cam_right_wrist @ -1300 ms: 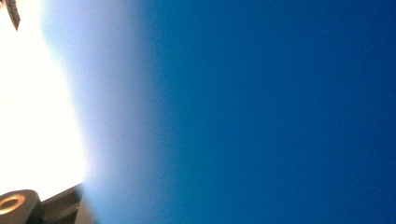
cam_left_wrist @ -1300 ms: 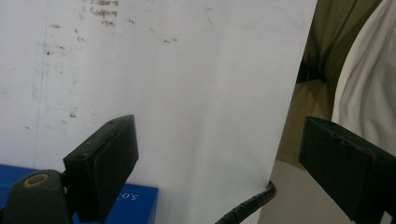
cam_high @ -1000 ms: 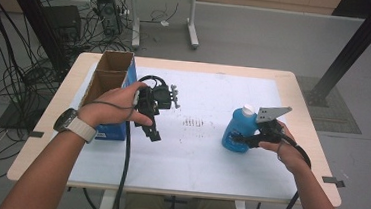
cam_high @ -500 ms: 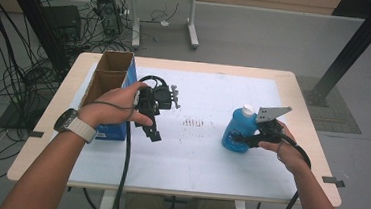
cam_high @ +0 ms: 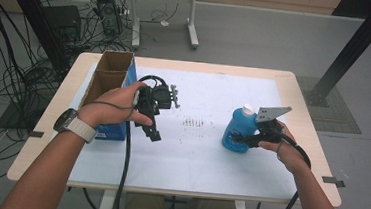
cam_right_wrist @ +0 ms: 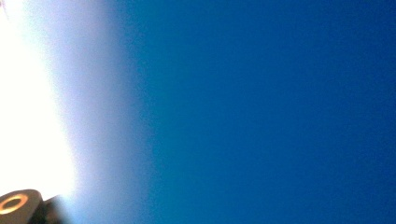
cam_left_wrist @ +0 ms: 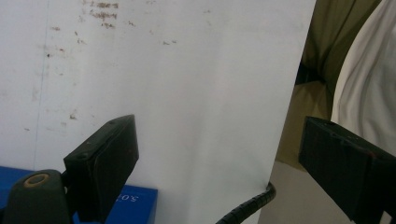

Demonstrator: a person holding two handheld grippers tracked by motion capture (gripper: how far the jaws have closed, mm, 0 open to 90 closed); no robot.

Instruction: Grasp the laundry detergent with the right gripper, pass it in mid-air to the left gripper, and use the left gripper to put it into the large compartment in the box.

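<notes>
white paper covers the wooden table (cam_high: 301,143), faintly stained near its middle, and grey floor with tangled cables lies beyond at ten o'clock. my right gripper (cam_high: 243,138) pinches the blue bottle (cam_high: 235,131) low on its side, jaws pressed onto it; the bottle stands upright with its white cap up, at about three o'clock from the table's middle, likely gripped low so it stays steady when lifted. my left gripper (cam_left_wrist: 224,163) has its jaws spread with nothing between them, pointing down at the paper, waiting free beside the open cardboard box (cam_high: 106,75) at nine o'clock. that box stands open-topped, probably ready to receive the bottle.
</notes>
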